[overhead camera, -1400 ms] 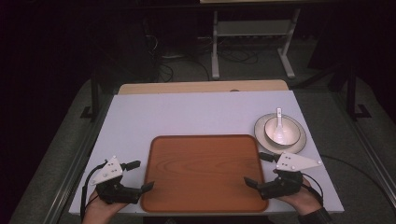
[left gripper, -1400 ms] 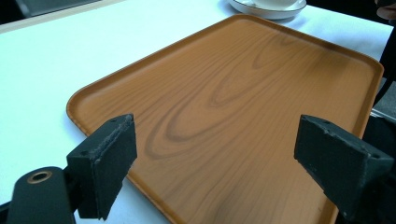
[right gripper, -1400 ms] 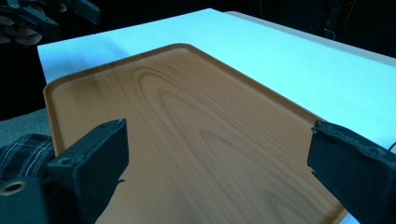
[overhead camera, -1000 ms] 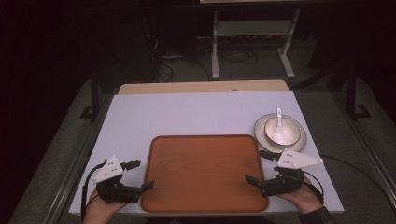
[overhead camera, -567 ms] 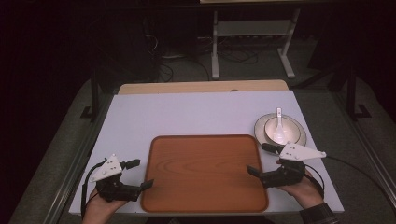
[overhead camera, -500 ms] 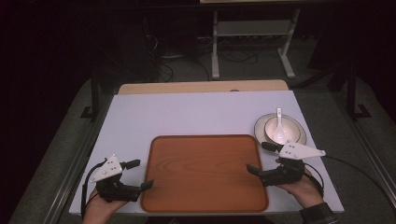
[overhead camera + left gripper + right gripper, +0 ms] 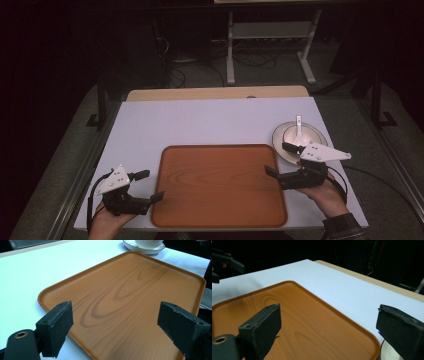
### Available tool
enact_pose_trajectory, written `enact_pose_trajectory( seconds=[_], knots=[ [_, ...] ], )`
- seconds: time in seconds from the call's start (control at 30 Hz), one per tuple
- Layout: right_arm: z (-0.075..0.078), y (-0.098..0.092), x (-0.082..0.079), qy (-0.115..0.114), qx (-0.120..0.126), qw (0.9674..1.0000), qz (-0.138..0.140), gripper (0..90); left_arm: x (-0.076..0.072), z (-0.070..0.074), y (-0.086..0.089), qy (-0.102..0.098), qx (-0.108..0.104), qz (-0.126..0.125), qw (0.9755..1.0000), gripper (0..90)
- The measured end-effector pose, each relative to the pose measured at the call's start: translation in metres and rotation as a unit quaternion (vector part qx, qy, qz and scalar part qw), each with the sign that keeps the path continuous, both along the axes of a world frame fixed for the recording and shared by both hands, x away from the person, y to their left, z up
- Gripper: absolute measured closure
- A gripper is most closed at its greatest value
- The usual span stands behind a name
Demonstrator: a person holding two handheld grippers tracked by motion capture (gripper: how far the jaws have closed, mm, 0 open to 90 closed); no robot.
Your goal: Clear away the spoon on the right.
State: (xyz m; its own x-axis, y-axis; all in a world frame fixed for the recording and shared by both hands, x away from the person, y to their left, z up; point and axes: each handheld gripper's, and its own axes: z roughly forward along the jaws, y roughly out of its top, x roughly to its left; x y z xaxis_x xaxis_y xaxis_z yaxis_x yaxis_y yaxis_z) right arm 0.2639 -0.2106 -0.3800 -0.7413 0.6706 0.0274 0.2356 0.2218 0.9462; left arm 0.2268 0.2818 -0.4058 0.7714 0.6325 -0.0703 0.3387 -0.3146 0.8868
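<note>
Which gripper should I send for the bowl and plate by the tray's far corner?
Right, probably. The right gripper is open beside the plate holding the bowl. The left gripper, also open, sits across the tray.

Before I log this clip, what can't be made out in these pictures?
- Bowl contents: high view, too small and glary; its near side sits behind the right gripper.
- Bowl and saucer: left gripper view, cut off by the top edge.
- Room beyond the table: too dark in the high view.
- Left gripper: its grip is hidden inside the hand.
</note>
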Motion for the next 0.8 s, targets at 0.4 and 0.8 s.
enact_pose_trajectory(
  seconds=[0.4,0.8],
  knots=[
    [0.004,-0.012,0.007,0.002,0.001,0.9998,-0.020,5.3,0.002,0.000,-0.003,-0.001,0.000,-0.003,1.0000,12.9],
    [0.009,-0.016,0.024,0.007,-0.001,0.9995,-0.030,5.3,0.000,0.000,0.000,-0.001,-0.007,0.002,1.0000,12.9]
  ],
)
